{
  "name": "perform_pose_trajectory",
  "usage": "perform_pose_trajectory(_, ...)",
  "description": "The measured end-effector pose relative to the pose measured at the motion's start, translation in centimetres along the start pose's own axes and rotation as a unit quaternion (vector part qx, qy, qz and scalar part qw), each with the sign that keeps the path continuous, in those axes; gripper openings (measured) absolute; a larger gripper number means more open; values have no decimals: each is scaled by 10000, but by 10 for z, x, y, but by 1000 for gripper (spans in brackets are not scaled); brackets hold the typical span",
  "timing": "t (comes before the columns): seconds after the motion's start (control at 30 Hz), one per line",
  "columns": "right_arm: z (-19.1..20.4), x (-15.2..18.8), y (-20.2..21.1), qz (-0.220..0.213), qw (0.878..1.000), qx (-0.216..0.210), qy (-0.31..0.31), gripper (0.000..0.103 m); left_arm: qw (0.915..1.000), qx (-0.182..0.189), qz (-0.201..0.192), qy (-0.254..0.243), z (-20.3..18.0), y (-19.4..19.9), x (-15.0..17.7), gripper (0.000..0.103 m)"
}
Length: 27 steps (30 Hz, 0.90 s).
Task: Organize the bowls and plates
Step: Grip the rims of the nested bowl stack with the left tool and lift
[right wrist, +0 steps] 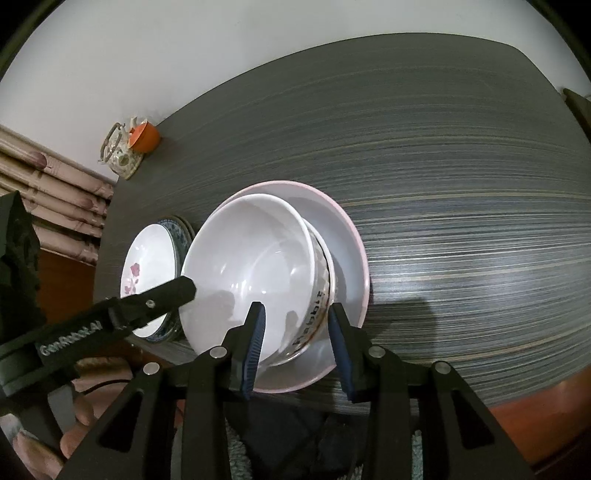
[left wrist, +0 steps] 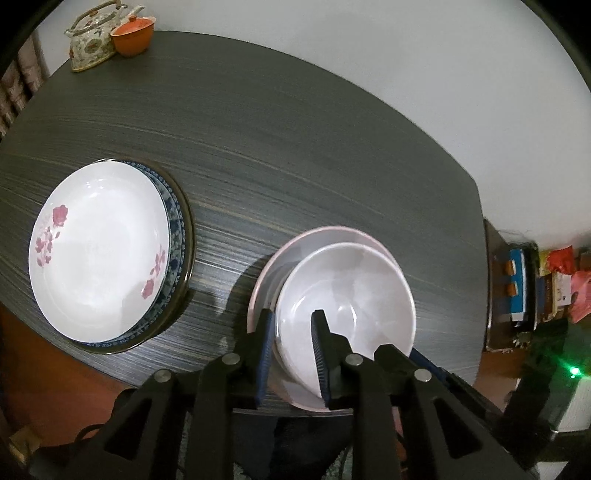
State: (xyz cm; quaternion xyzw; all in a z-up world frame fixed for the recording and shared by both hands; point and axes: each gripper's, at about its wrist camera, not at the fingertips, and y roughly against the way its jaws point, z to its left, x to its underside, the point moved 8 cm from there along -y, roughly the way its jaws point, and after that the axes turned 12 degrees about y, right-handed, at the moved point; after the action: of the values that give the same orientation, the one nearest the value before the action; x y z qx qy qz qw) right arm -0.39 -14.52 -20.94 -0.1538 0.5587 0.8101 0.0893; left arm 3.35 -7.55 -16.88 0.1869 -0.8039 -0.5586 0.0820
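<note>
A white bowl [left wrist: 347, 291] sits nested in a second bowl with "Rabbit" lettering [right wrist: 314, 321], and both rest on a pink-rimmed plate [left wrist: 266, 273] near the table's front edge. My left gripper [left wrist: 293, 343] straddles the white bowl's near rim, one finger inside and one outside. My right gripper [right wrist: 295, 332] is open around the near right rims of the white bowl [right wrist: 251, 266] and the lettered bowl, above the plate [right wrist: 351, 243]. The left gripper [right wrist: 177, 291] also shows in the right wrist view. A stack of plates topped by a pink-flowered plate [left wrist: 99, 251] lies to the left.
A floral teapot [left wrist: 90, 44] and an orange cup [left wrist: 133, 35] stand at the far left corner of the dark wood-grain table [left wrist: 295, 147]. A cluttered shelf [left wrist: 528, 288] is off the table's right end. A white wall is behind.
</note>
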Motion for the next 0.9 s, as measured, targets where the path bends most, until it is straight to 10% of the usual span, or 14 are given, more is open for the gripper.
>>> perform_pose_trajectory(0.9, -48, 12, 20, -118, 9974, 248, -663, 46, 9982, -166, 352, 463, 41, -21, -1, 21)
